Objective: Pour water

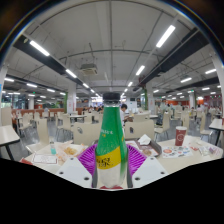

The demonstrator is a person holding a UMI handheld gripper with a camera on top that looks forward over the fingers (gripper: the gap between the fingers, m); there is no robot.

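The jaws are clamped on a bottle [111, 150] — both purple pads [89, 158] press against its sides, one at each flank, with no gap showing. The bottle stands upright between the fingers, directly ahead of the camera, and fills the middle of the view. It is a clear green-tinted plastic bottle with a narrow neck, a green cap [111, 102] at the top and a label [110, 161] around its lower body that goes from yellow-green to red, with white characters too small to read. Its base is hidden below the fingers, so I cannot tell whether it rests on anything. Beyond the bottle lies a light tabletop [190, 151]. On it, to the right, stands a red cup [181, 136], well apart from the bottle; between the two sits a small dark and white thing that I cannot make out. To the left a flat paper [45, 158] lies on the tabletop. Further back the room is a large hall — rows of tables and chairs [40, 127], pillars, and long ceiling lights [166, 36] overhead.
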